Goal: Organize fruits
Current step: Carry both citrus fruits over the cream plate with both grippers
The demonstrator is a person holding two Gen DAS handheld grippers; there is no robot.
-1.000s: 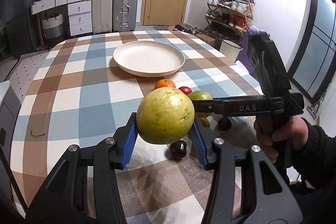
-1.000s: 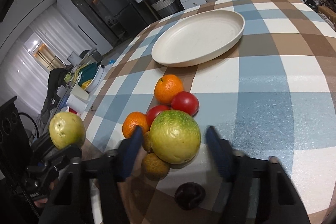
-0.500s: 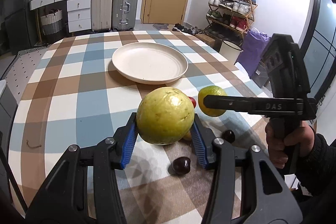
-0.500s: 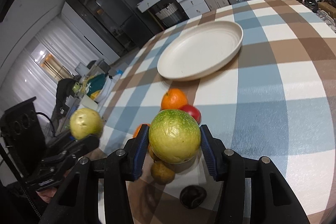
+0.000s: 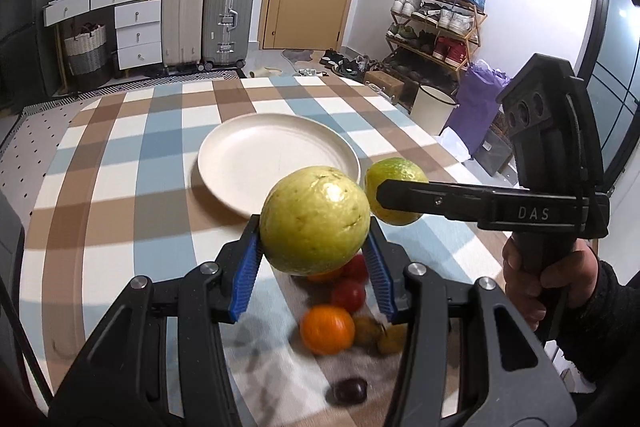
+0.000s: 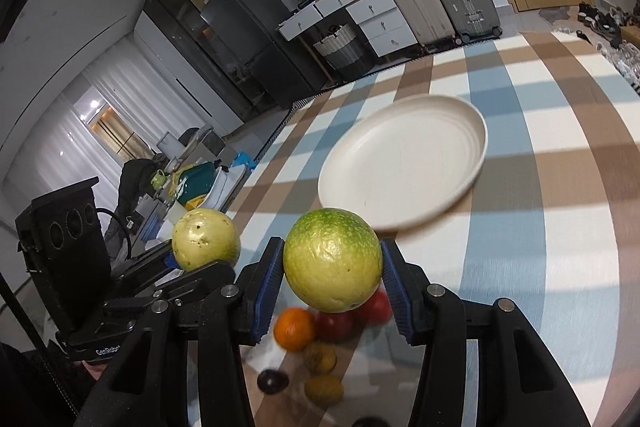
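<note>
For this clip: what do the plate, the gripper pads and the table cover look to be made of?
Plate: cream with a matte, even surface and faint concentric rings; probably plastic or fibre composite, ceramic not ruled out.
Pads on the left gripper: blue and ribbed, seemingly rubber or soft plastic, on black rigid plastic-looking arms.
Table cover: flat blue, brown and white check with little sheen; cloth or vinyl, unclear which.

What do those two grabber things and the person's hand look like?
Both grabbers are black plastic pistol-style tools with silver bolts and ridged blue pads. The right gripper has white "DAS" lettering and a boxy top with three round holes. The left gripper shows white "GenRobot" lettering. The right hand is bare, with a dark sleeve.
</note>
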